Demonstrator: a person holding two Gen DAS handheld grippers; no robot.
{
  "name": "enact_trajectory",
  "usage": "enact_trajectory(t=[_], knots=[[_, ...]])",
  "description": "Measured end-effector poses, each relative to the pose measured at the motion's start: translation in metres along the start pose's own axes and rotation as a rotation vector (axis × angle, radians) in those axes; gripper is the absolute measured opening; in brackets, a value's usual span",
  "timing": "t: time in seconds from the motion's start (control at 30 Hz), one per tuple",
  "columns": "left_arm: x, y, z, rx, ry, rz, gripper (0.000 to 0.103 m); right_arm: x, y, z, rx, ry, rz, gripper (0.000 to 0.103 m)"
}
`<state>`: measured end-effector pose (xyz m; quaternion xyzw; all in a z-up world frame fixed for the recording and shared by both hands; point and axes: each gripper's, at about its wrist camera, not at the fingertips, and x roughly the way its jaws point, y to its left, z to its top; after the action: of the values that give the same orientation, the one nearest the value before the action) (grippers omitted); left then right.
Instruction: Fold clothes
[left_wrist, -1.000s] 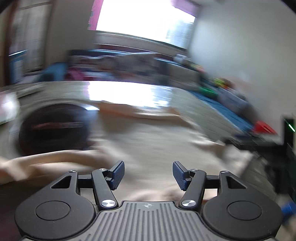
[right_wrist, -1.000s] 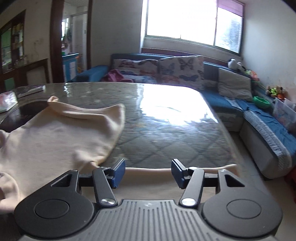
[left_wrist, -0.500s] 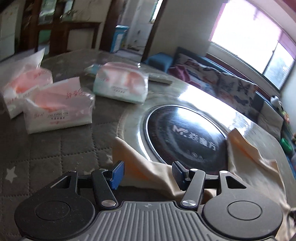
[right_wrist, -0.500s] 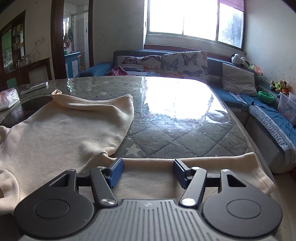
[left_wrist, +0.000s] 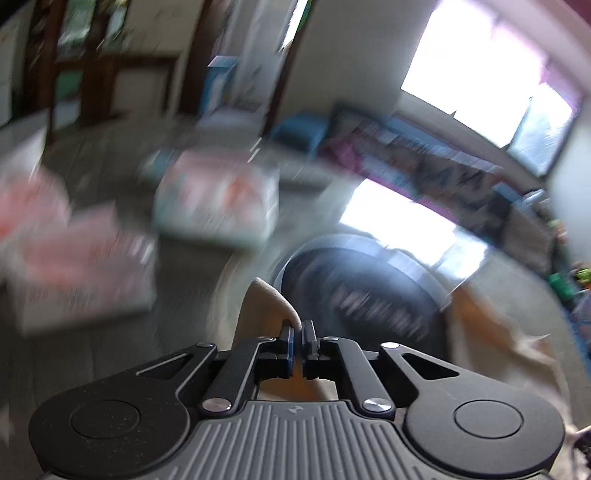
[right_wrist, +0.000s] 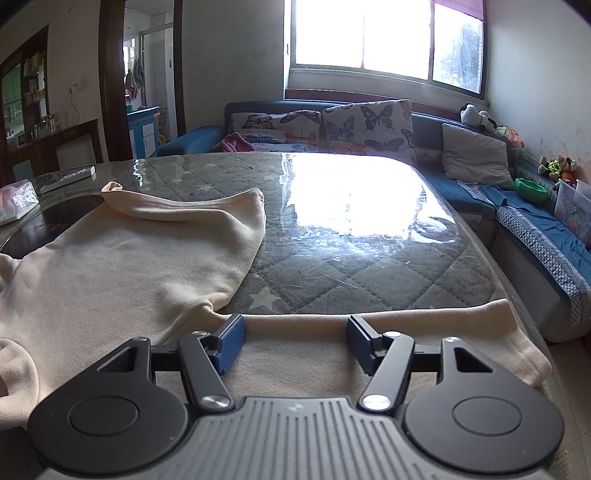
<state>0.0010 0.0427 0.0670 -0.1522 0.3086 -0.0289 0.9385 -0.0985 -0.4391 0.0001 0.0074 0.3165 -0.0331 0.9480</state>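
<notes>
L tool (left_wrist: 297, 334) pinched on a cream sweater (right_wrist: 122, 273) edge, view blurred. R tool (right_wrist: 293, 341) wide open, holding nothing, above sleeve (right_wrist: 388, 325) on table (right_wrist: 369, 258).

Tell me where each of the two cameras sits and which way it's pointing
Left wrist: rides the left gripper, blurred, facing tissue packs and a dark round plate; its jaws are shut on the cream garment.
Right wrist: rides the right gripper, open over a sleeve, facing the sofa and window.
Shared: the same cream garment.
</notes>
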Motion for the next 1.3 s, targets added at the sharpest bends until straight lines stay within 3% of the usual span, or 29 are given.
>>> enact_trajectory(t=[0.1, 0.2, 0.43, 0.53, 0.73, 0.93, 1.03, 1.17, 1.3], knots=[[-0.021, -0.006, 0.007, 0.044, -0.146, -0.097, 0.004, 0.0, 0.0, 0.0, 0.0, 0.001, -0.001, 0.062], [-0.02, -0.006, 0.002, 0.088, -0.161, -0.071, 0.004, 0.0, 0.001, 0.0, -0.003, 0.001, -0.004, 0.062], [0.027, 0.021, -0.022, 0.126, 0.052, 0.229, 0.008, 0.0, 0.0, 0.001, -0.002, 0.001, -0.002, 0.063], [0.016, 0.018, -0.025, 0.069, 0.058, 0.164, 0.008, 0.0, 0.0, 0.001, -0.002, 0.002, -0.003, 0.063], [0.019, -0.046, -0.042, 0.194, 0.119, -0.079, 0.014, 0.0, 0.0, 0.0, 0.002, 0.004, -0.009, 0.067], [0.045, -0.088, -0.062, 0.233, 0.169, -0.209, 0.014, 0.001, 0.001, 0.0, 0.003, 0.004, -0.011, 0.068], [0.044, -0.095, -0.07, 0.303, 0.179, -0.163, 0.014, 0.001, 0.001, 0.0, 0.005, 0.005, -0.009, 0.068], [0.039, -0.083, -0.069, 0.32, 0.146, -0.085, 0.014, 0.001, 0.0, 0.0, 0.009, 0.004, -0.008, 0.068], [0.036, -0.067, -0.063, 0.278, 0.137, -0.039, 0.014, 0.001, -0.001, 0.0, 0.013, 0.004, -0.004, 0.068]])
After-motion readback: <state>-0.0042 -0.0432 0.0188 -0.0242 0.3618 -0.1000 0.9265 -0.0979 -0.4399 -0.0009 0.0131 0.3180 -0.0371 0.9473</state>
